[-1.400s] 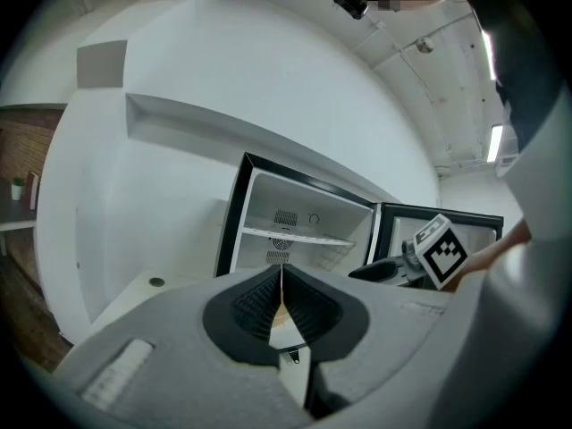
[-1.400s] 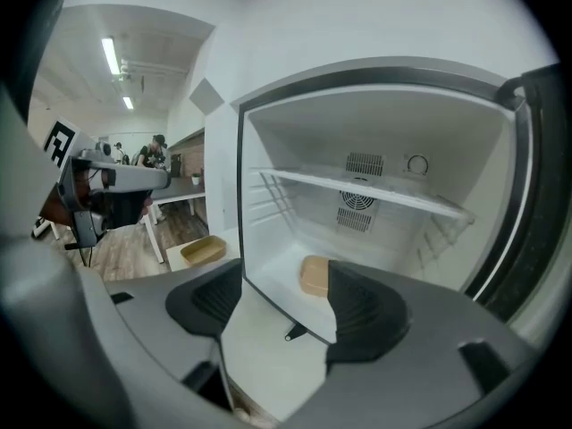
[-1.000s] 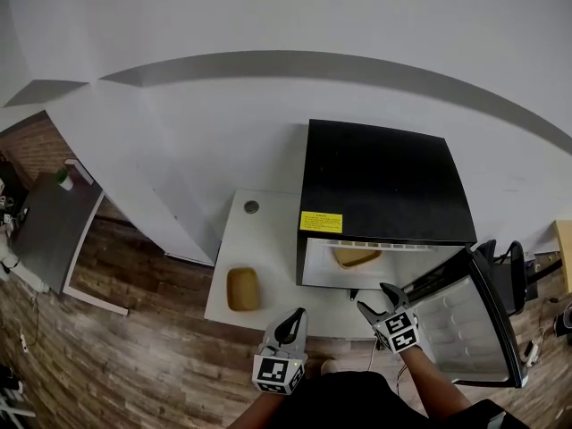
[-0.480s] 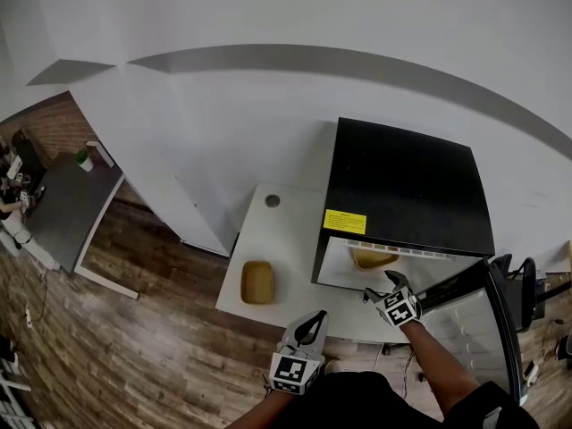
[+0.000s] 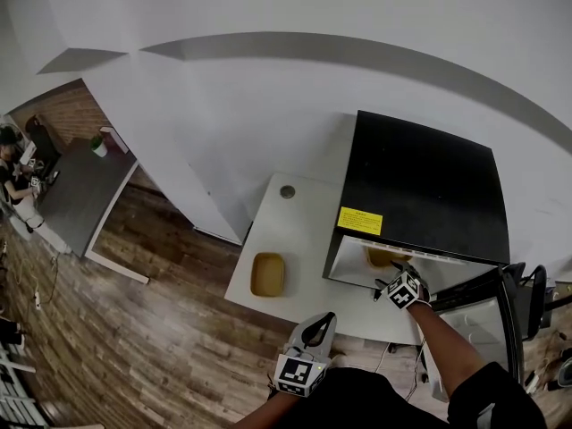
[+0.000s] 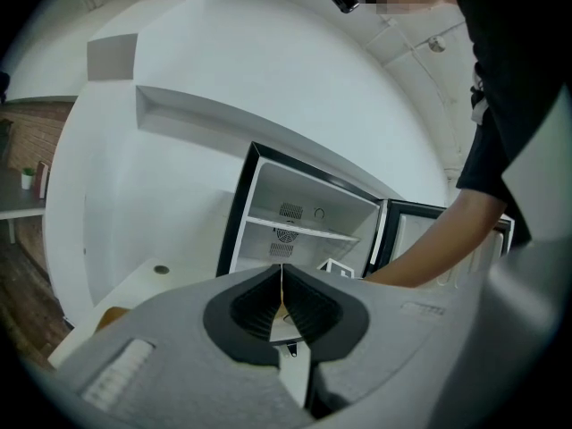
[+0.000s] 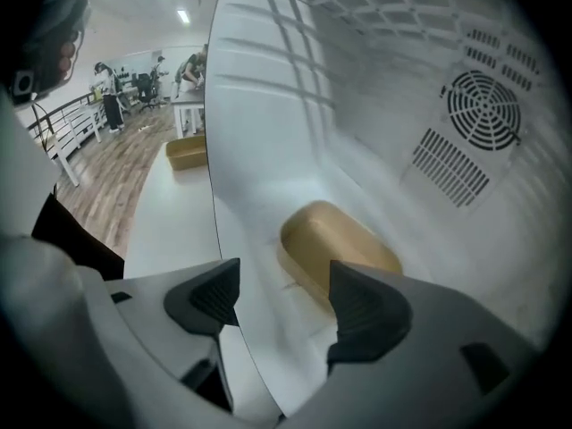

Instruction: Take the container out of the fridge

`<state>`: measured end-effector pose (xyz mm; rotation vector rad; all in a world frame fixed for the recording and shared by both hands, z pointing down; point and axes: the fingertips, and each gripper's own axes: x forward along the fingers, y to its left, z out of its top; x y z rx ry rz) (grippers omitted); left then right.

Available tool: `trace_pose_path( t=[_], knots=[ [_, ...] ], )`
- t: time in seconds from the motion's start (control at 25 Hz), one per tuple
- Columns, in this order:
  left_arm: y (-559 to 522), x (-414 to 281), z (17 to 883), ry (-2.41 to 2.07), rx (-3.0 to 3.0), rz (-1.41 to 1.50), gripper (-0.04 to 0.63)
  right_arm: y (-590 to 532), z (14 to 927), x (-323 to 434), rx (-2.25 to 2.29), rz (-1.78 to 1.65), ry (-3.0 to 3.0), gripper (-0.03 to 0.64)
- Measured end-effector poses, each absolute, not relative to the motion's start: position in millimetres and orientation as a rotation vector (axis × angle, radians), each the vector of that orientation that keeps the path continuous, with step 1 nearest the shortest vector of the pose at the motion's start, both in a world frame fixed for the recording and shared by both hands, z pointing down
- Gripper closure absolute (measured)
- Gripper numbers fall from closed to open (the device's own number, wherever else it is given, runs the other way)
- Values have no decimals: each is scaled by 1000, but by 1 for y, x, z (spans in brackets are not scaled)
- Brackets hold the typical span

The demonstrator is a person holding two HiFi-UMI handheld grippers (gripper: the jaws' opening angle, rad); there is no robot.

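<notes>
A tan container point(image 7: 338, 244) lies upside down on the white floor inside the open fridge point(image 5: 420, 186); in the head view only a bit of it point(image 5: 382, 258) shows in the opening. My right gripper point(image 7: 286, 286) is open at the fridge's mouth, a short way in front of the container and not touching it. From the head view, that right gripper point(image 5: 398, 275) sits at the front edge of the fridge. My left gripper point(image 6: 281, 273) is shut on nothing and hangs point(image 5: 317, 331) low before the table.
A second tan container point(image 5: 268, 274) lies on the white table point(image 5: 295, 231) left of the fridge. The fridge door point(image 5: 474, 324) stands open at the right. A fan grille point(image 7: 483, 110) is on the fridge's back wall. People stand far off at a desk point(image 7: 183, 79).
My right gripper has moved forward from beside the open door into the fridge's mouth, nearer the container. The left gripper has stayed low and shut. The head view has shifted.
</notes>
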<state>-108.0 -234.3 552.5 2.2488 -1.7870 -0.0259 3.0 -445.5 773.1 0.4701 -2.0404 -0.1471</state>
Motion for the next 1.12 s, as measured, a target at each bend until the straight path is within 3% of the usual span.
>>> trace_pose_path(
  t=[0.64,0.84,0.96,1.04,1.12],
  knots=[
    [-223,-123,554,-1891,2168,5,578,-455,805,-6,299,-263,-1953,325],
    [-214,-126,557,-1901,2150,0,578,-461,809,-6,295,-322,-1922,383],
    [-211,-129,555,-1916,2140,1,578,-464,809,-3,291,-361,-1887,447],
    [-210,-131,554,-1928,2133,-3,578,-465,808,-1,295,-373,-1879,539],
    [-207,-135,553,-1942,2121,-5,578,-465,809,-1,295,-369,-1879,555]
  ],
)
